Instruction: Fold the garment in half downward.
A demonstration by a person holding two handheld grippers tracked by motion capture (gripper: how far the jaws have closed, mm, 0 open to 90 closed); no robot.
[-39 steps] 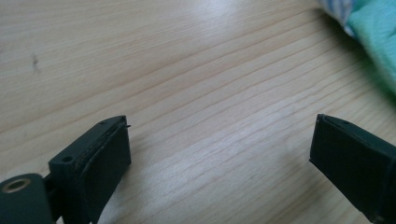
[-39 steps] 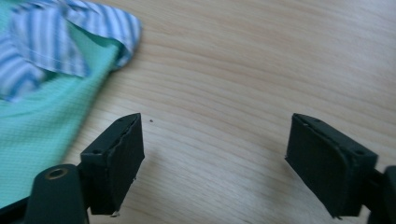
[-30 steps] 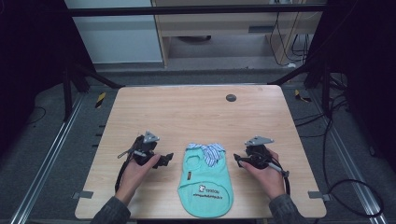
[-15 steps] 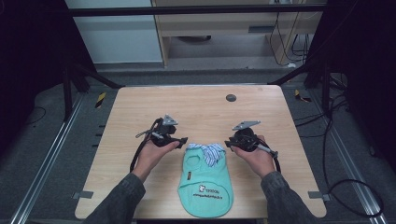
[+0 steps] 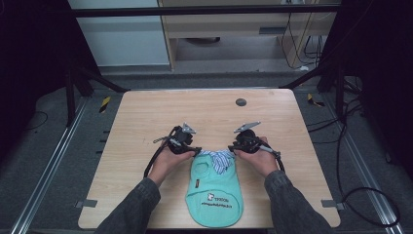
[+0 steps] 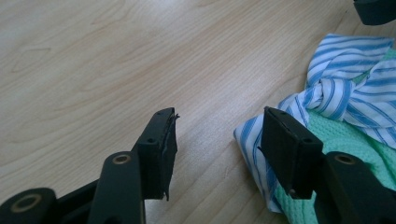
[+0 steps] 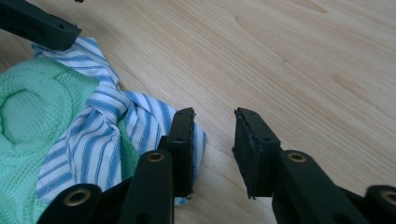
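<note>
A small teal garment (image 5: 214, 192) with white print lies flat near the table's front edge, and a blue-and-white striped collar (image 5: 217, 158) is knotted at its far end. My left gripper (image 5: 196, 150) sits just left of the collar, my right gripper (image 5: 232, 146) just right of it. In the left gripper view the left gripper (image 6: 219, 140) is open, with bare wood between its jaws and the collar (image 6: 345, 88) at the right jaw. In the right gripper view the right gripper (image 7: 215, 149) is open, its left jaw resting over the collar's tip (image 7: 102, 121).
A dark round disc (image 5: 240, 102) is set into the wooden table (image 5: 146, 117) near its far edge. Black frame bars and cables surround the table, and yellow-black items lie on the floor at both sides.
Both hands moved forward and inward, from beside the garment's middle to either side of the striped collar. The garment has not moved.
</note>
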